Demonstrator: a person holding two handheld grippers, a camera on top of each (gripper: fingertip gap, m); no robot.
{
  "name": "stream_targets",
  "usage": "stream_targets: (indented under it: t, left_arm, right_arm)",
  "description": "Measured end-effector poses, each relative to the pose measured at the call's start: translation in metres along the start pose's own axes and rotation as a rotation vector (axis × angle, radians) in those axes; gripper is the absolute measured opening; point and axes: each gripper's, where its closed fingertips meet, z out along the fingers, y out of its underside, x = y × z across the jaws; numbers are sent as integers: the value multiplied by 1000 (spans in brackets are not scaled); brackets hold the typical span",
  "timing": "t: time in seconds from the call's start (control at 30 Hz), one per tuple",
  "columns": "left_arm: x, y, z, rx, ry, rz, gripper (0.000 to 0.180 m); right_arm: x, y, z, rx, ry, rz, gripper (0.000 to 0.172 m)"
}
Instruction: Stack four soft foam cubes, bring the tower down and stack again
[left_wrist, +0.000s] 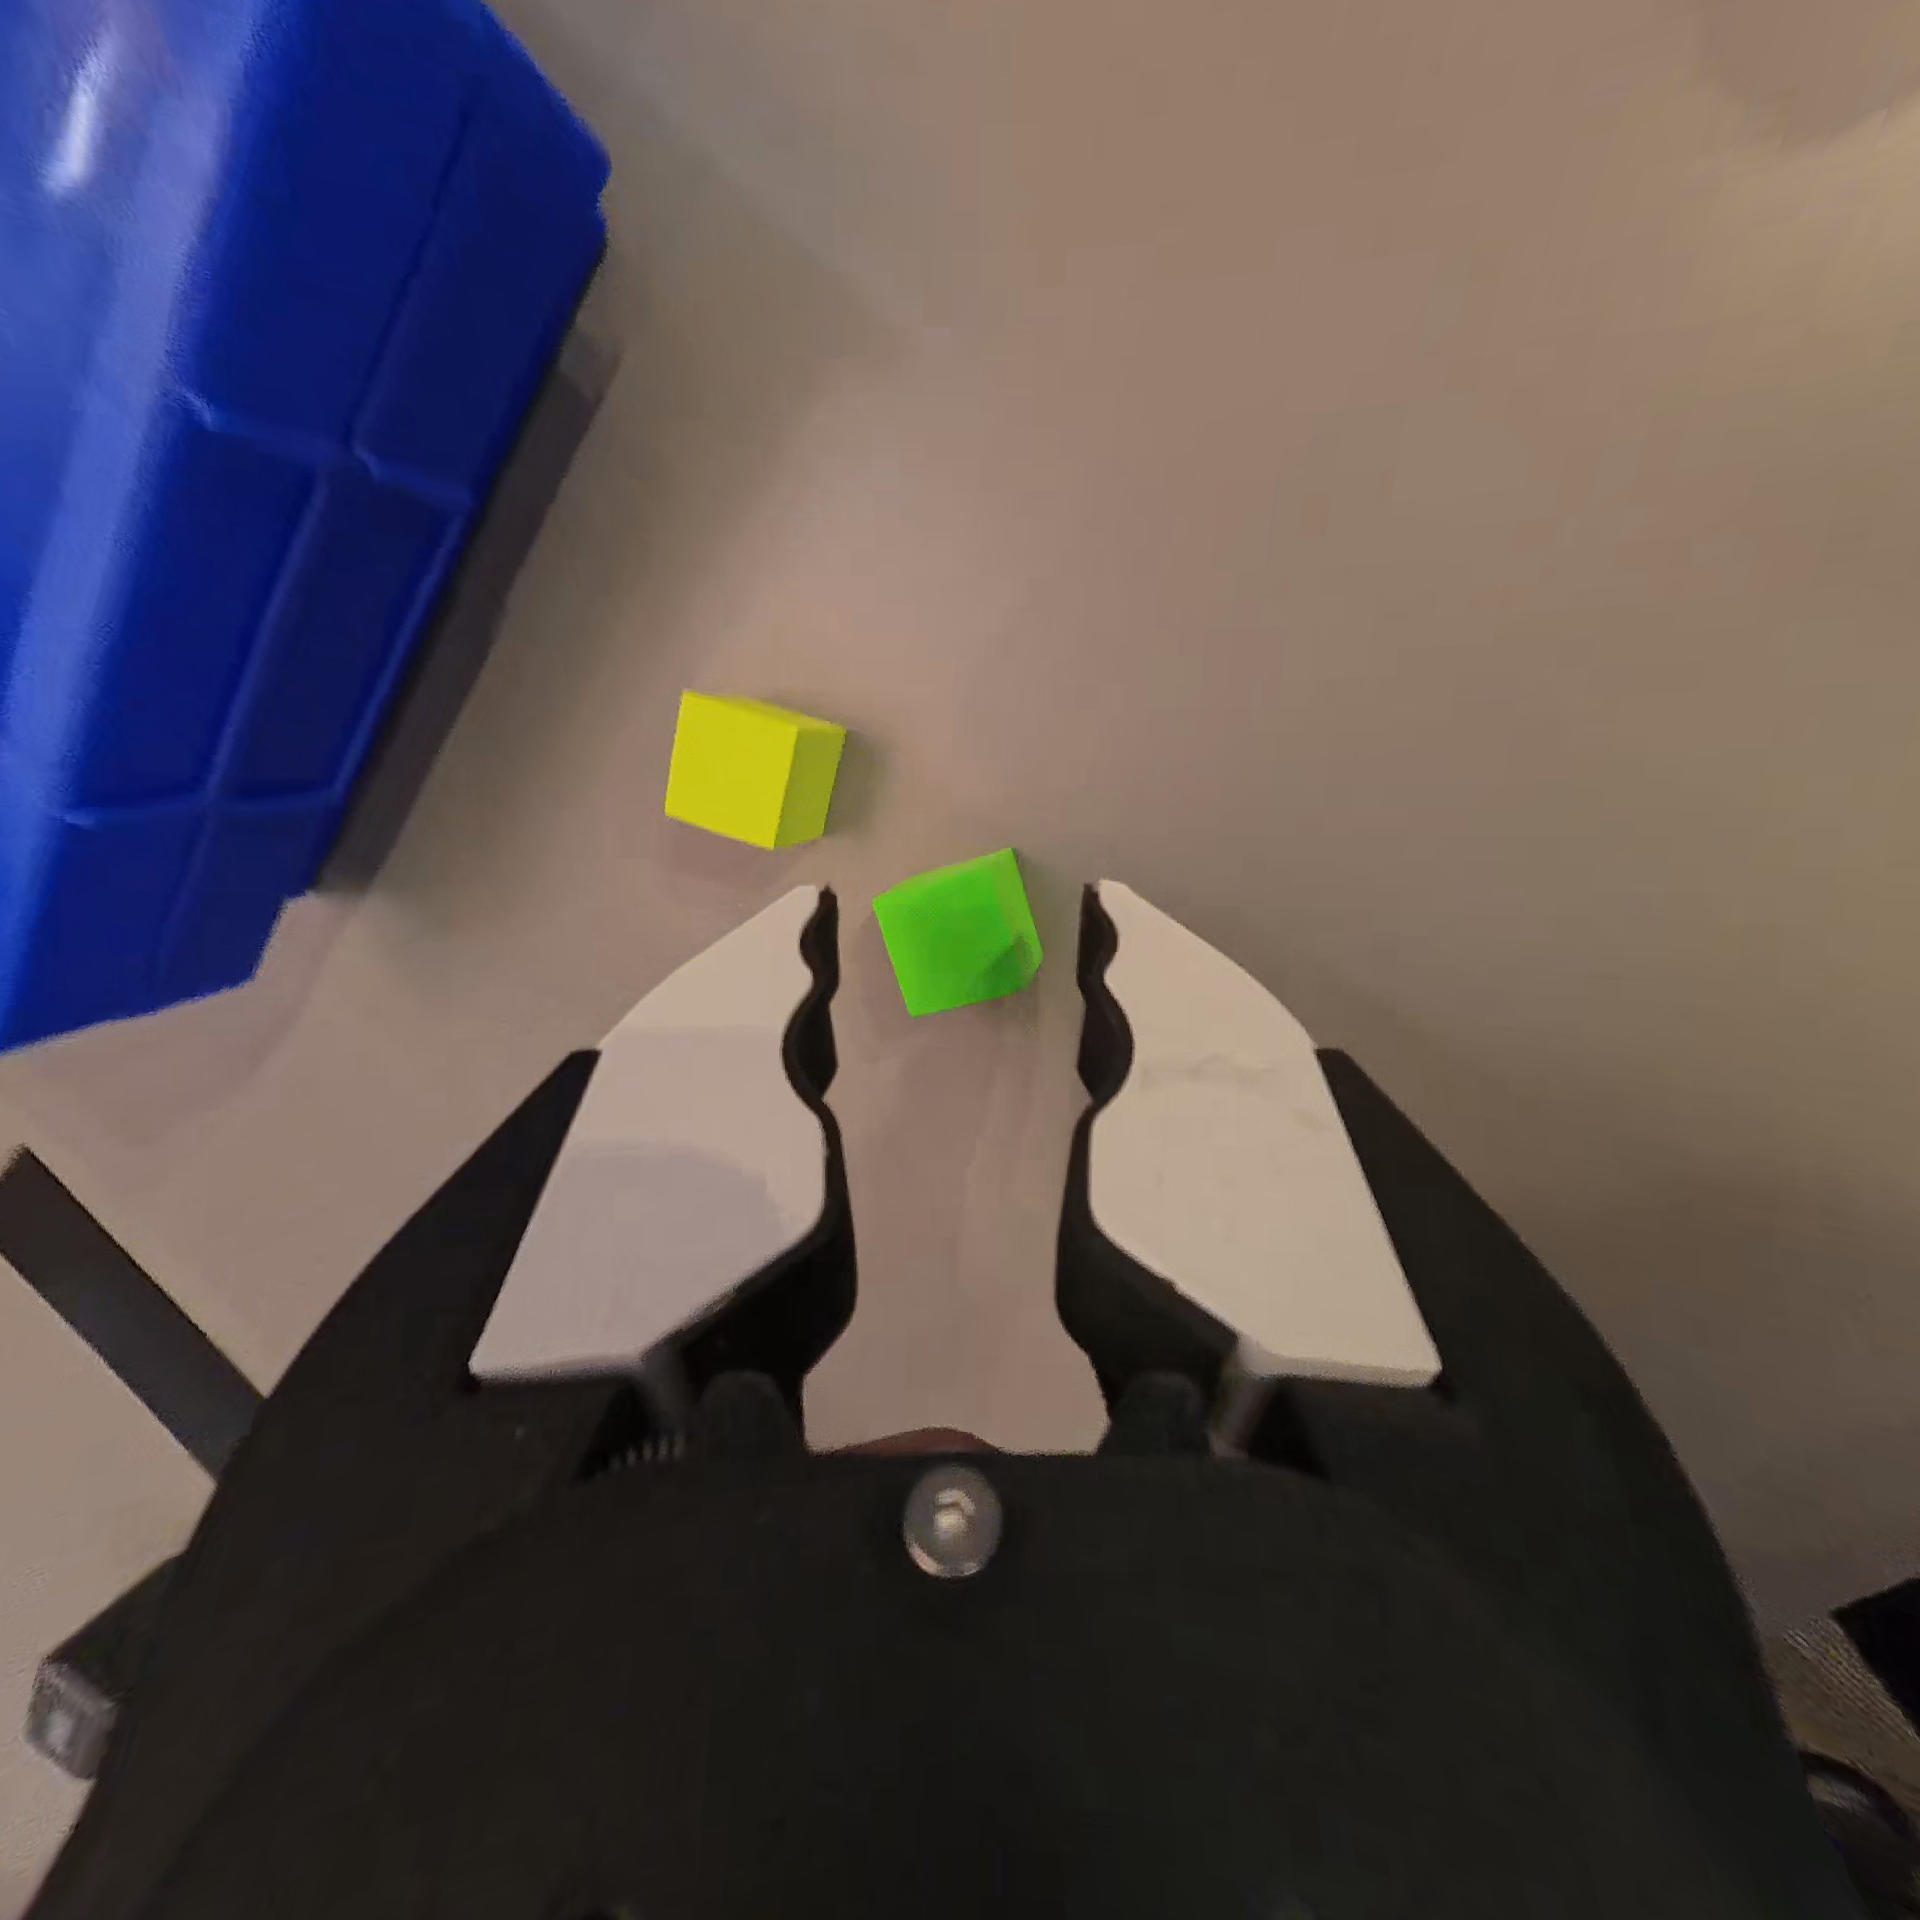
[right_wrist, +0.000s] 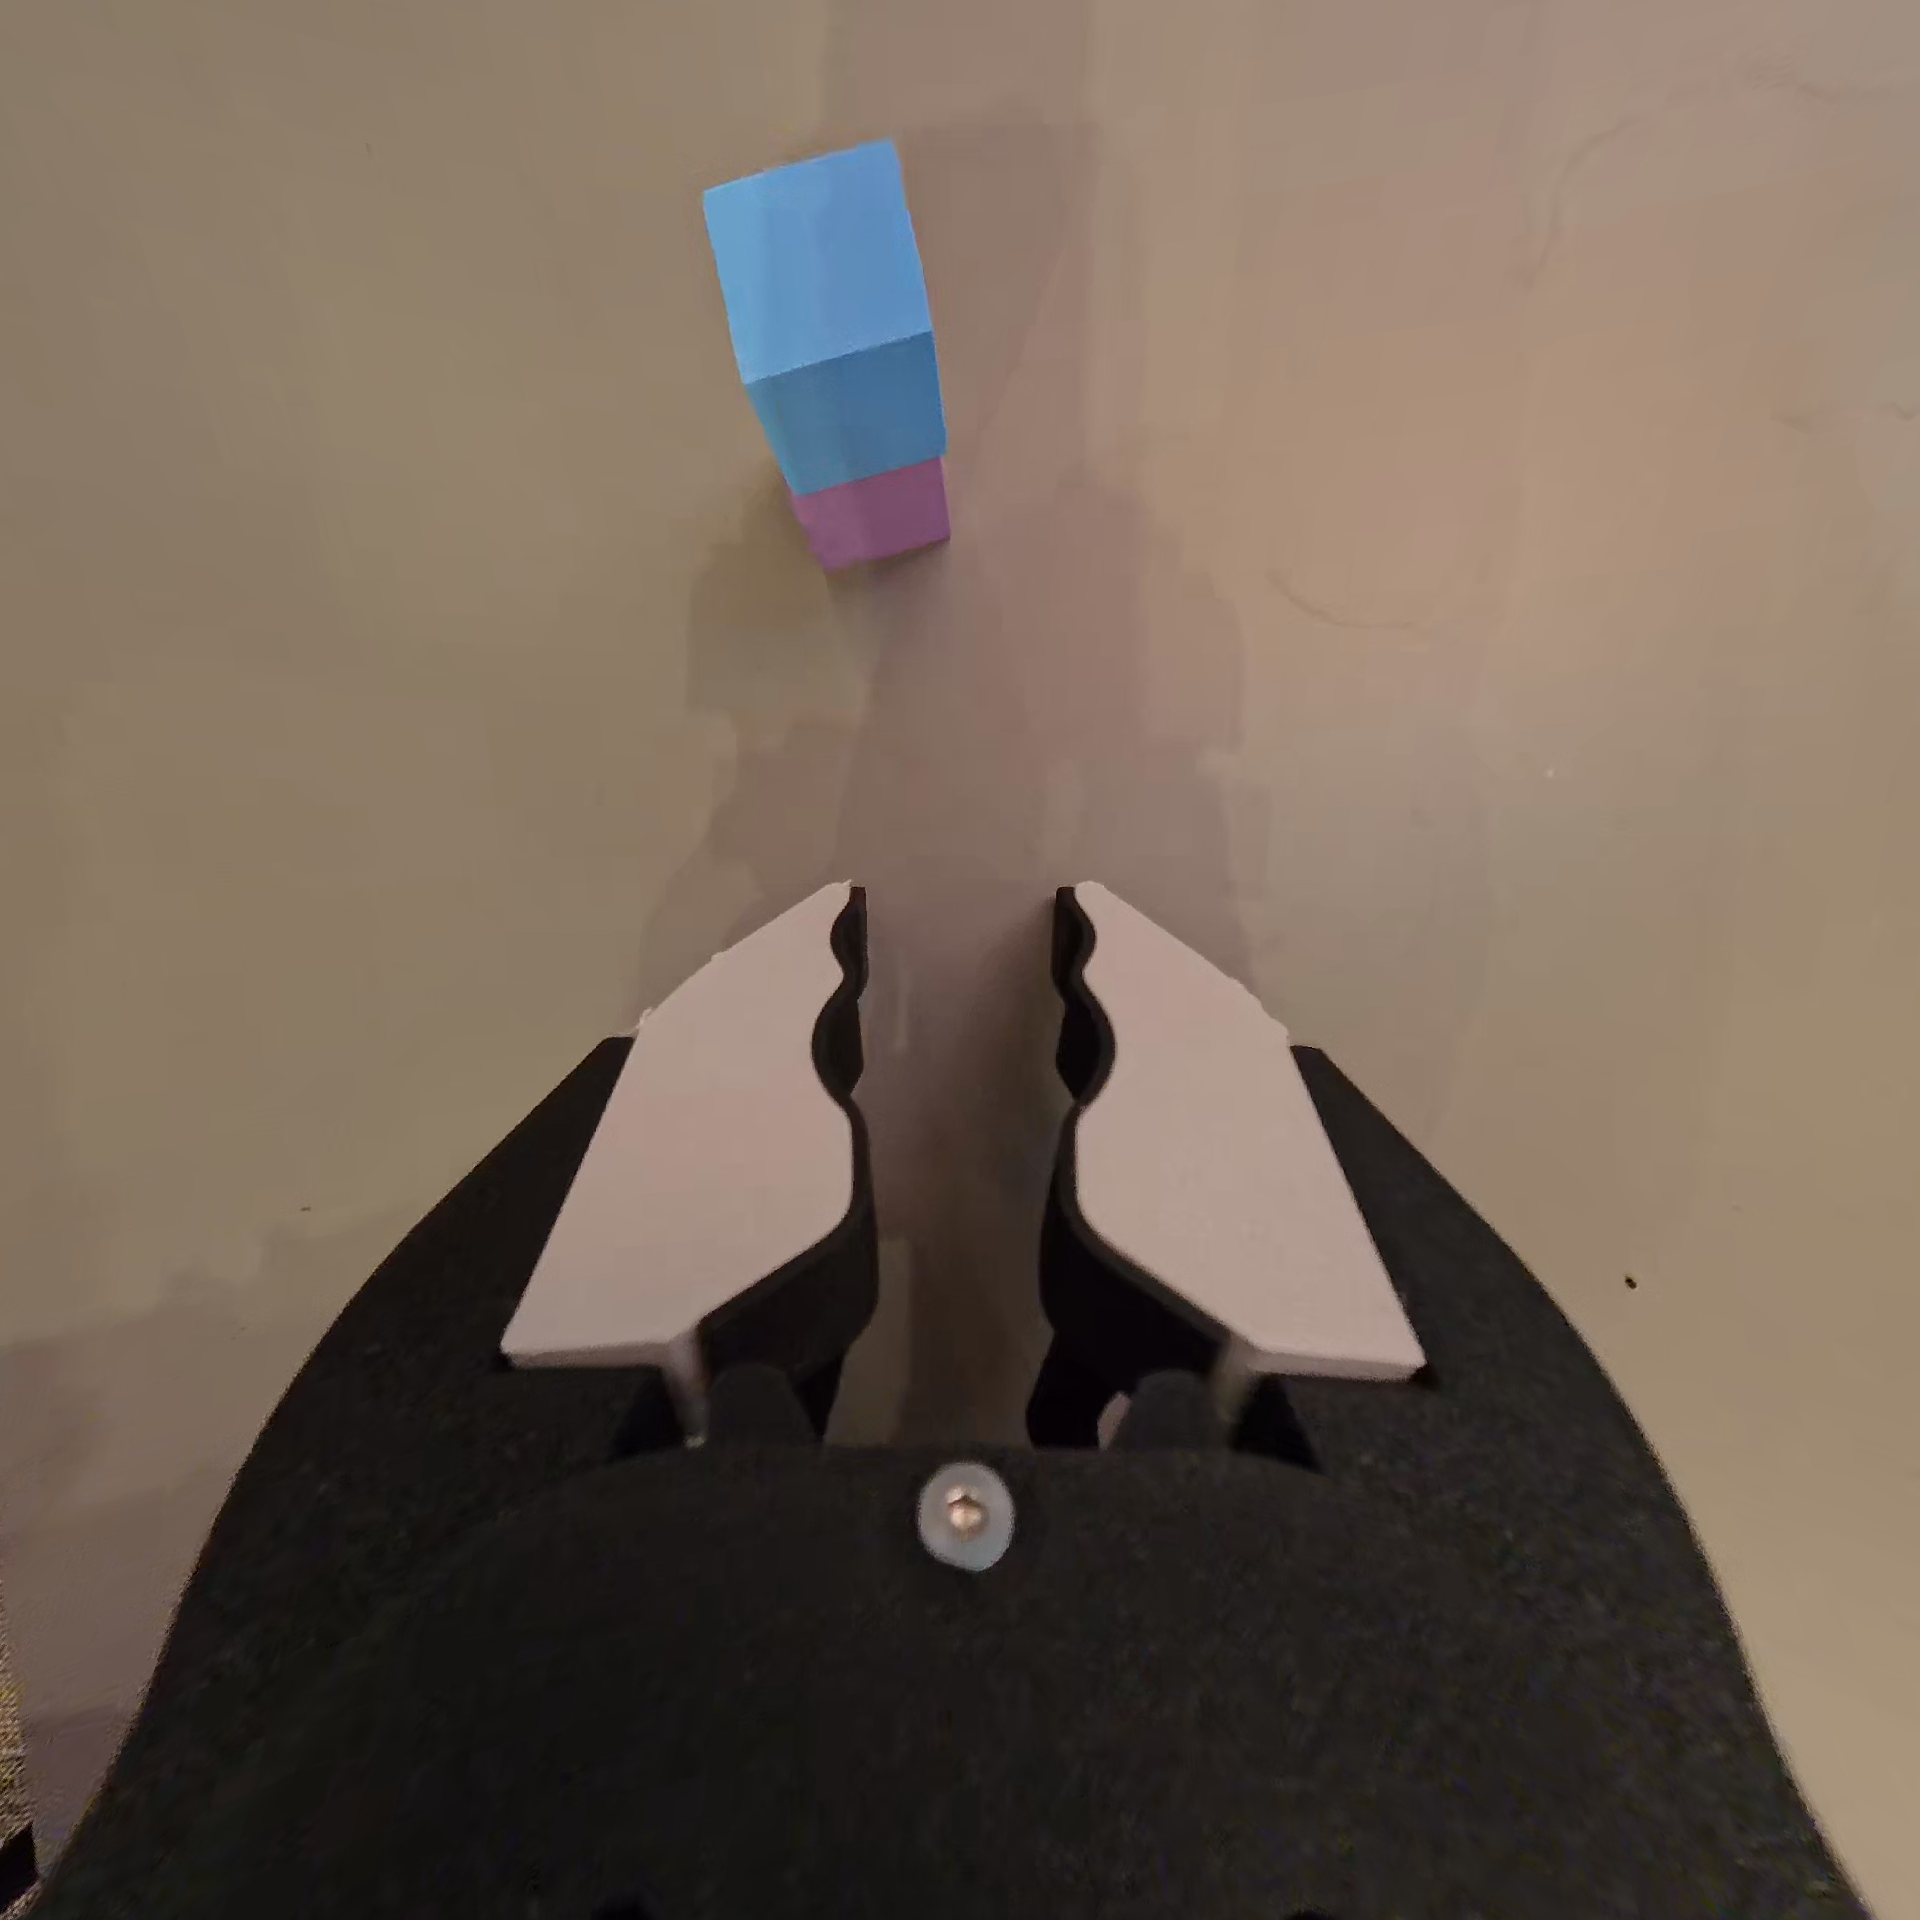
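In the left wrist view a green foam cube (left_wrist: 956, 932) lies on the table between my left gripper's (left_wrist: 956, 914) open fingertips, with a gap on each side; neither pad touches it. A yellow foam cube (left_wrist: 753, 769) sits on the table just beyond and to the left. In the right wrist view a blue foam cube (right_wrist: 826, 312) stands on a purple foam cube (right_wrist: 878, 514), a two-cube stack well ahead of my right gripper (right_wrist: 961, 914), which is open and empty.
A large blue plastic bin (left_wrist: 229, 468) stands at the left of the left wrist view, close to the yellow cube. A dark bar (left_wrist: 114, 1299) crosses the lower left. The table (right_wrist: 1455, 623) is a plain beige surface. Some 35 cm of space lies between my two pairs of fingers. About 8 cm separates my right fingertips from the blue foam cube (right_wrist: 826, 312).
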Motion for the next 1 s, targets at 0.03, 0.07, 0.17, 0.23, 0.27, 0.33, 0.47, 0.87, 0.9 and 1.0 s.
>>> stream_targets:
  t: [0.03,0.07,0.17,0.23,0.27,0.33,0.47,0.87,0.9,1.0]
  left_arm:
    - [0,4,3,-16,1,-6,42]
    - [-1,7,6,-24,-8,-16,39]
    - [0,12,13,-41,-4,-43,36]
    - [-2,12,16,-44,-16,-44,28]
    - [-3,11,16,-38,-16,-53,27]
    - [-3,8,15,-27,-16,-65,27]
    - [8,-19,1,56,3,-57,27]
    - [141,-183,-41,308,178,349,27]
    - [151,-191,-40,309,191,381,27]
    - [173,-207,-36,293,210,470,27]
  right_arm:
    - [0,0,0,0,-1,0,33]
    - [0,0,0,0,-2,1,33]
    - [0,-1,1,5,-5,-1,33]
    - [-1,-1,1,7,-6,-2,33]
    - [-1,-1,1,8,-6,-2,33]
    - [-1,-1,1,10,-7,-1,33]
    - [0,-1,0,15,-10,-2,33]
    - [-1,-3,0,77,-40,6,32]
    - [-1,-3,0,84,-43,6,32]
    - [-1,-4,0,116,-66,24,34]
